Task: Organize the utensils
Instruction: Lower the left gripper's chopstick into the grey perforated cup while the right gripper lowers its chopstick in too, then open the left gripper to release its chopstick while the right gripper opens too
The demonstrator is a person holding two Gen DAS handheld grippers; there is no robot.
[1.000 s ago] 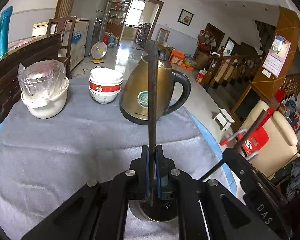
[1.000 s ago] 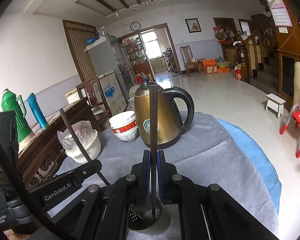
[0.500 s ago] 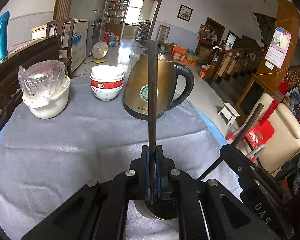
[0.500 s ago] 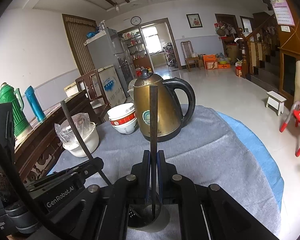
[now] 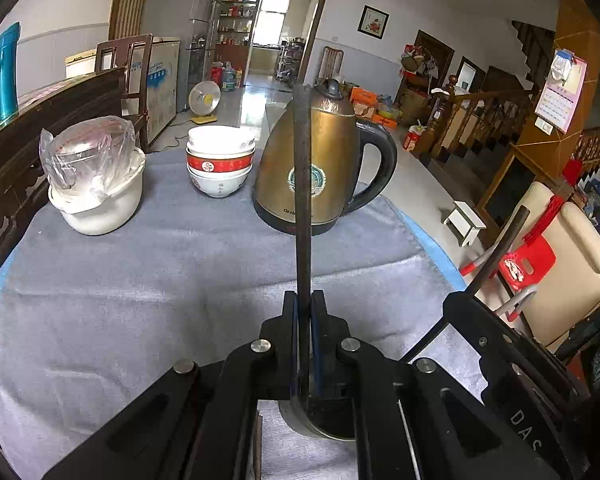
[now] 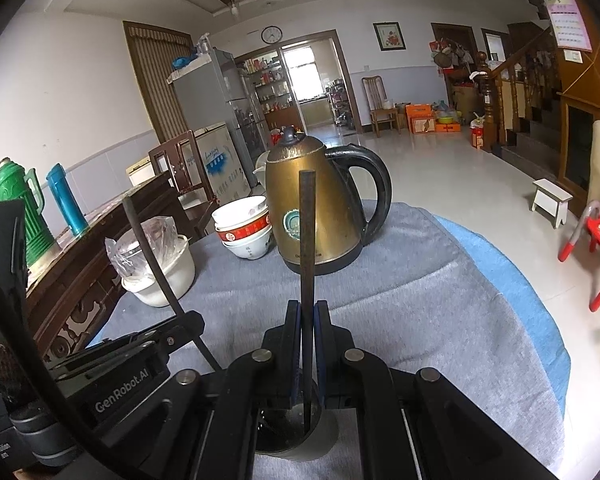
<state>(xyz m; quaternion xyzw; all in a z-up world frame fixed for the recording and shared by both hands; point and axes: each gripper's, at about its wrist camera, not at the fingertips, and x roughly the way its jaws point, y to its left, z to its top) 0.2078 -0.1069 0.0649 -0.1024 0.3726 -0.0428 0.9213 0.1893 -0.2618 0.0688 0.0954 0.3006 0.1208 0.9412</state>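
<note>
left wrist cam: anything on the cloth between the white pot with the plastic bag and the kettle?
Yes. In the left wrist view a stack of bowls stands between the white pot and the kettle, apart from both; the grey cloth is otherwise bare there.

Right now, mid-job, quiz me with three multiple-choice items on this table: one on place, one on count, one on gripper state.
1. Where do the stacked bowls stand?
A. Between the white pot and the kettle
B. On the far side of the kettle from the pot
C. On the floor

2. How many dark chopsticks are held in all?
A. None
B. One
C. Two

3. How is the left gripper?
A. Wide open
B. Shut on a chopstick
C. Shut on nothing

Key: 1 A, pot left, kettle right of the bowls. 2 C, the right gripper holds another chopstick. 3 B, its pads pinch the stick, above a metal cup.
</note>
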